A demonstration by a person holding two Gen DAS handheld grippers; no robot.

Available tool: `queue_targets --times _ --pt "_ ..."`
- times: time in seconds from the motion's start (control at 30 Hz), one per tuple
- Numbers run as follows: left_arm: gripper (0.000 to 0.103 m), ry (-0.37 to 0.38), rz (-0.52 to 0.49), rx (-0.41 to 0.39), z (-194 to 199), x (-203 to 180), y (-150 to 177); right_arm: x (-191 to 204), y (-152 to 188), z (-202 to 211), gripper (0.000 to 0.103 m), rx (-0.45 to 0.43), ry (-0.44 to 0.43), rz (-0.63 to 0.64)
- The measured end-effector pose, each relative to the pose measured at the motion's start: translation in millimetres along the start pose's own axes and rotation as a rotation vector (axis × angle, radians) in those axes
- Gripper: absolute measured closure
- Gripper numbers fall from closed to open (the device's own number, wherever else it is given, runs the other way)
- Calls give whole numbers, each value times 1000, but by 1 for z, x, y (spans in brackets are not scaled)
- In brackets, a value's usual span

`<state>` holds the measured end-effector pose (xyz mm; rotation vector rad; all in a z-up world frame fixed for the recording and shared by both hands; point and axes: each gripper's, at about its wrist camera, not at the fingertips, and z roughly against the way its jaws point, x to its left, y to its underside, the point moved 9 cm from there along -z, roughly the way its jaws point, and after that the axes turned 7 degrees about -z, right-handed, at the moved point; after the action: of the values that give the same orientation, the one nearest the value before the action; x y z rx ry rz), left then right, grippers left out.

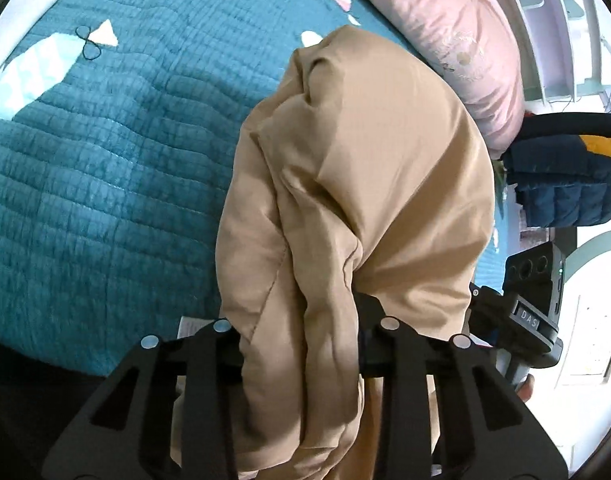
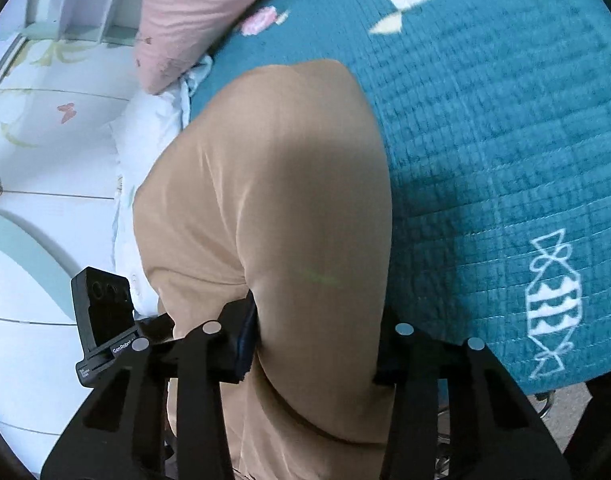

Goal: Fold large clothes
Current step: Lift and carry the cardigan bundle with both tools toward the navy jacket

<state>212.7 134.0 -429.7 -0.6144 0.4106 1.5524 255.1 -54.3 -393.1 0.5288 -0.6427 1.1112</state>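
Garment (image 1: 357, 200), tan, bunched, clamped in both claws above teal quilt (image 1: 105, 152). Left gripper (image 1: 301, 332) clenched on thick fold; right gripper (image 2: 317, 336) clenched on smoother fold. Fabric hangs off bed edge toward person. Step judged: pick-up done, spreading not yet begun. Next move likely needs lift and carry over quilt, hands drawn apart. Room: quilt broad and open; pink pillow (image 1: 457, 48) near far side, dark jacket (image 1: 565, 176) beyond bed edge.

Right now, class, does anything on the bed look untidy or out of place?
Yes: the tan garment is bunched and creased, not flat, pinched by the left gripper and right gripper above the teal quilt.
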Motion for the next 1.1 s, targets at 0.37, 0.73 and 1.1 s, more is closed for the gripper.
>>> queue_targets --times 0.37,0.73,1.1 --pt "71 3 -75 -1 -3 -72 -6 5 -4 62 65 -97 49 70" --pt "71 -34 -219 46 -44 -183 -22 -46 -23 172 66 -221 54 26" --pt "71 -11 -378 85 -125 -343 -33 -132 -74 305 67 -373 75 -34"
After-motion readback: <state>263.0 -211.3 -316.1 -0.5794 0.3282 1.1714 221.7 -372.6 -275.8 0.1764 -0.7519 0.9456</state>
